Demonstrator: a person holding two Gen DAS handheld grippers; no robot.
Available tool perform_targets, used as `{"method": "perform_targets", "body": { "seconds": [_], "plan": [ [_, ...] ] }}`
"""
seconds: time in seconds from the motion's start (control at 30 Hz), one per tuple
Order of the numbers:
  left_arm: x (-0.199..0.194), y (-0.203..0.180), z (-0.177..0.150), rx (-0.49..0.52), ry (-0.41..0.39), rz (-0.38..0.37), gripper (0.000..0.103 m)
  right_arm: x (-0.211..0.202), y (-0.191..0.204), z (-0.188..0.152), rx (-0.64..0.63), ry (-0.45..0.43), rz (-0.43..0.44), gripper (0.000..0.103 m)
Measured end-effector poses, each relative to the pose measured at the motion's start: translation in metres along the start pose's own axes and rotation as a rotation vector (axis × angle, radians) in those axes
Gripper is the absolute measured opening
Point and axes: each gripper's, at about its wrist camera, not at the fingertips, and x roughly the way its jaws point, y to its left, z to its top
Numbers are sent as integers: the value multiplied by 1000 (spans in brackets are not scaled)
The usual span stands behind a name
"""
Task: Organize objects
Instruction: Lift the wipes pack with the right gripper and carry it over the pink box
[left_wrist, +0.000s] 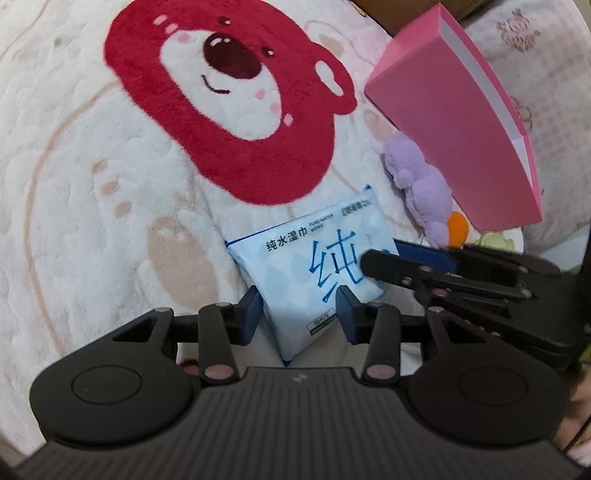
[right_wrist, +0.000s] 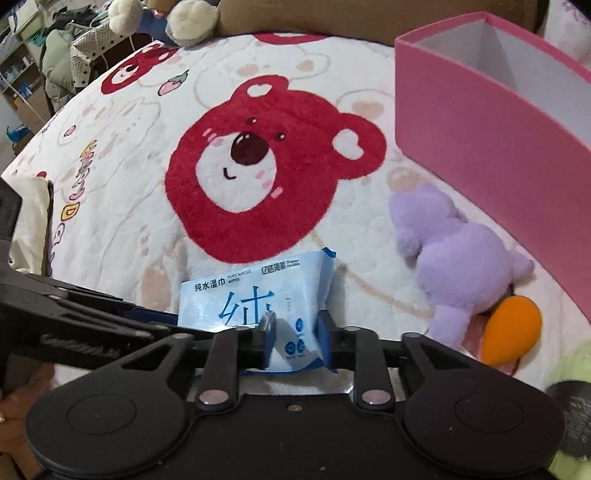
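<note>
Tools (left_wrist: 301, 314) (right_wrist: 295, 341) pinch wipes (left_wrist: 314, 266) (both ends)

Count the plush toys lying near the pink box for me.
1: a purple plush toy lies on the blanket, beside the pink box. The box may hide others.

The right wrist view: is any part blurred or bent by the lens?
Right wrist view: the pink box edges curve from fisheye; the left pad of the right gripper smears against the wipes pack. Left wrist view: print on the pack reads sharp.
</note>
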Motion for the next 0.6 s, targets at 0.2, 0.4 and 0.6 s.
{"method": "perform_targets", "body": {
  "seconds": [0.2, 0.4, 0.6],
  "plan": [
    [-15, -11, 4, 30, -29, -37, 41, -34, 10, -11, 6, -66, -35, 24],
    [-29, -25, 8, 89, -35, -101, 43, -64, 13, -27, 91, -142, -69, 24],
    [-22, -37, 10, 137, -27, -127, 44, -80, 10, -38, 152, -181, -92, 26]
  ]
}}
